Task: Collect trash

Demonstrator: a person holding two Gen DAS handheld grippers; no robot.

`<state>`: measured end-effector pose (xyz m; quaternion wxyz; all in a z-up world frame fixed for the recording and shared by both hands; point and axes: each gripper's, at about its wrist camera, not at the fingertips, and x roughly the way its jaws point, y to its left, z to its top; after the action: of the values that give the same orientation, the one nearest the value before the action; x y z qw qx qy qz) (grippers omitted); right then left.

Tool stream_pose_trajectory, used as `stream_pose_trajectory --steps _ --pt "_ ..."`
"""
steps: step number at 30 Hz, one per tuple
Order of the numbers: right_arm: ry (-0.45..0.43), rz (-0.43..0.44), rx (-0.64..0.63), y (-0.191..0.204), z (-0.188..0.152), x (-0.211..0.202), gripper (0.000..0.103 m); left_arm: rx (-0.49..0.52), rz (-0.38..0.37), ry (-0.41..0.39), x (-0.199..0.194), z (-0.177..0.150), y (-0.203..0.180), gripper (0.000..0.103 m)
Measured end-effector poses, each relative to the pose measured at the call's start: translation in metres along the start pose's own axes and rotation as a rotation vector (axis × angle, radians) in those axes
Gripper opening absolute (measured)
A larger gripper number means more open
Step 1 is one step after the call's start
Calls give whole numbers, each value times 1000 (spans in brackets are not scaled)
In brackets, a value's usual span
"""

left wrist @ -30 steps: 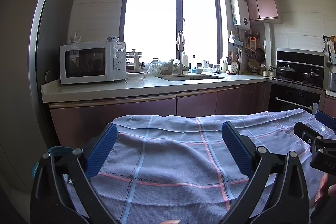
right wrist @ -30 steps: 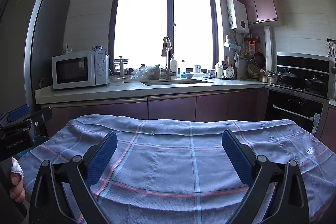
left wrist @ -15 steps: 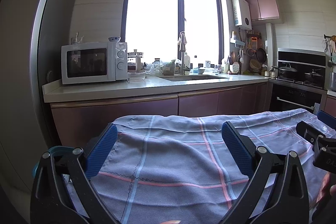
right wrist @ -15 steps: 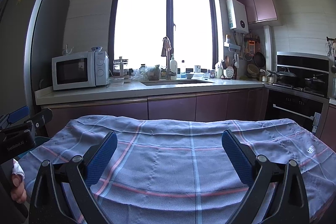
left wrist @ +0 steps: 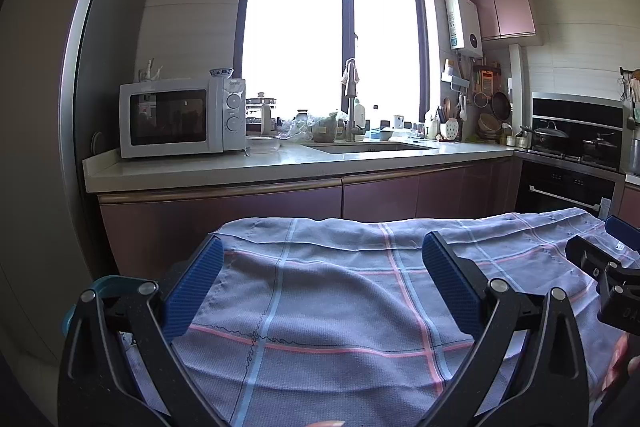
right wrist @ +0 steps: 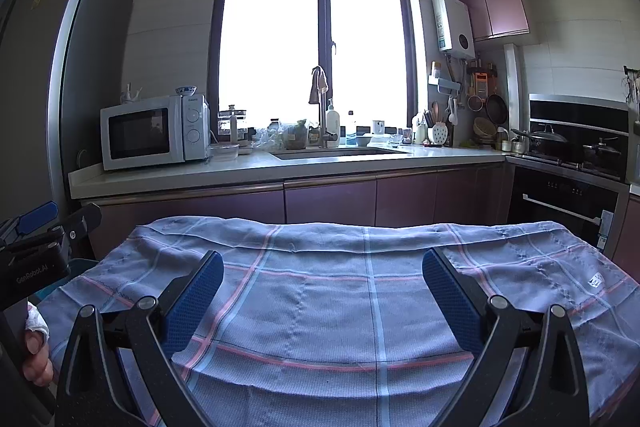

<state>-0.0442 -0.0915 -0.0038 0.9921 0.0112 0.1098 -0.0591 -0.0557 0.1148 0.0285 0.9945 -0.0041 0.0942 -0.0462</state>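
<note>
My left gripper [left wrist: 322, 267] is open and empty above a table covered with a blue checked cloth [left wrist: 340, 291]. My right gripper [right wrist: 322, 287] is open and empty above the same cloth [right wrist: 360, 287]. Each gripper shows at the edge of the other's view: the right one in the left wrist view [left wrist: 604, 267], the left one in the right wrist view [right wrist: 40, 235]. No trash shows on the cloth. A teal bin rim [left wrist: 108, 283] peeks out behind my left finger at the table's left side.
A kitchen counter [left wrist: 280, 163] runs behind the table with a white microwave [left wrist: 180, 117], a sink with a tap [left wrist: 350, 99] and several jars and bags. A stove with pots [left wrist: 572, 143] stands at the right. A tall fridge [left wrist: 40, 107] stands at the left.
The left gripper has drifted slightly left, so the kitchen shifts a little right in its view. The right gripper has hardly moved. Both stay open.
</note>
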Motion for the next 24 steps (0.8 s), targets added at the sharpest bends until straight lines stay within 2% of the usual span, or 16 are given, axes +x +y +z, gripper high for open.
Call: stream_pose_trajectory --steps 24 --pt "4 0 6 -1 0 -1 96 -1 2 4 0 -3 0 97"
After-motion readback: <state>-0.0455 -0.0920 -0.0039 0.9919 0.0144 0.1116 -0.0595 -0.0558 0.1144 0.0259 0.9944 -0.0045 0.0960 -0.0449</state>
